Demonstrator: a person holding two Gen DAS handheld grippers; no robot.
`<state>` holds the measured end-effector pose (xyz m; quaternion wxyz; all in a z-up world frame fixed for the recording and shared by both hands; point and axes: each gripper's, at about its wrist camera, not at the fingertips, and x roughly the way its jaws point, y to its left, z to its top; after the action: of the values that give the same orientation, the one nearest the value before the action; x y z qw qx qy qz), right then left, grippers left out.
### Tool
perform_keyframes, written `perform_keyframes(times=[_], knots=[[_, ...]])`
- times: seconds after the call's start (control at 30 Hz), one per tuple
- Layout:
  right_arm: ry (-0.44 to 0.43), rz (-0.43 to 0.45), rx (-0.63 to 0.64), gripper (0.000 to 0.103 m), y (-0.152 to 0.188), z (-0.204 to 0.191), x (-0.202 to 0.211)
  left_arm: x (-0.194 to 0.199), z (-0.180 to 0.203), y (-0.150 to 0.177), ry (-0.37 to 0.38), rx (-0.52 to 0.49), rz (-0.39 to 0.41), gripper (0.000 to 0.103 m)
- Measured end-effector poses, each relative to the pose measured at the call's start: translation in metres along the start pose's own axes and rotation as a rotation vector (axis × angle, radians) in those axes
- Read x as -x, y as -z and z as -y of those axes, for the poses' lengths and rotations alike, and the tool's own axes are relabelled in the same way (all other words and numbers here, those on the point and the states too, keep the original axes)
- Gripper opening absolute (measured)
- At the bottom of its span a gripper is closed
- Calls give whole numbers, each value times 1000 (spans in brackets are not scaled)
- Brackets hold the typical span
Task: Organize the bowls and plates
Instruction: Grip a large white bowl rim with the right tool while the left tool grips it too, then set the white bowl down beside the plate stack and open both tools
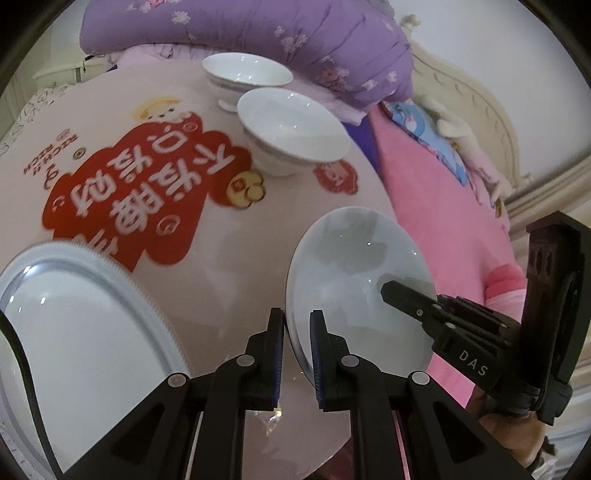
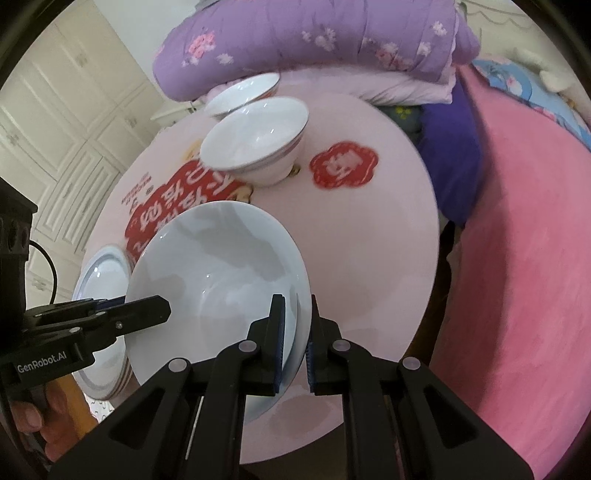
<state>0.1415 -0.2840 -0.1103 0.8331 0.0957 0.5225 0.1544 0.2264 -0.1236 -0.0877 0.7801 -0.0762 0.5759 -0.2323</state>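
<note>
A plain white plate [image 1: 354,266] is held tilted above the round pink table [image 1: 207,280]. My left gripper [image 1: 297,332] is shut on its left rim. My right gripper [image 2: 297,317] is shut on its right rim; the plate fills the middle of the right wrist view [image 2: 214,266]. The right gripper shows in the left wrist view [image 1: 391,291] and the left gripper in the right wrist view [image 2: 159,306]. A ribbed-rim white plate [image 1: 74,317] lies at the table's left, also in the right wrist view [image 2: 96,273]. Two white bowls [image 1: 288,125] [image 1: 245,72] stand at the far side.
A purple flowered quilt [image 1: 258,33] is piled behind the table, with a pink bedspread [image 2: 524,258] on the right. The table carries a red printed design [image 1: 140,192]. White cabinets [image 2: 62,122] stand at the left.
</note>
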Motion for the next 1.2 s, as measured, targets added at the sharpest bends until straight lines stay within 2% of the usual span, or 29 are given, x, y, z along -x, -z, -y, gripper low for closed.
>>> perform_keyframes(times=[0.23, 0.73, 0.8, 0.83, 0.87, 0.9, 0.93, 0.97, 1.0, 1.1, 1.2], knots=[[12, -19, 6, 9, 8, -6, -7, 8, -4, 19, 3, 21, -12, 9], [4, -18, 3, 13, 10, -7, -9, 3, -3, 11, 2, 25, 7, 11], [-6, -11, -9, 24, 9, -4, -7, 4, -3, 10, -5, 22, 12, 17], [-6, -2, -17, 43, 8, -2, -6, 4, -3, 9, -10, 19, 13, 20], [-8, 13, -25, 64, 7, -1, -3, 5, -3, 8, -13, 20, 13, 30], [-14, 27, -34, 73, 6, 1, -1, 6, -4, 7, -15, 21, 15, 46], [-20, 41, -44, 80, 5, 3, 2, 8, -5, 7, -21, 24, 21, 54], [-20, 50, -53, 81, 3, 6, 5, 11, -6, 6, -31, 25, 39, 69], [-21, 58, -63, 83, 1, 8, 7, 14, -7, 6, -36, 20, 48, 77], [-44, 103, -93, 101, -7, 17, 18, 23, -6, 3, -54, 1, 78, 83], [-59, 154, -102, 103, -16, 21, 30, 33, -4, -3, -54, -9, 111, 90]])
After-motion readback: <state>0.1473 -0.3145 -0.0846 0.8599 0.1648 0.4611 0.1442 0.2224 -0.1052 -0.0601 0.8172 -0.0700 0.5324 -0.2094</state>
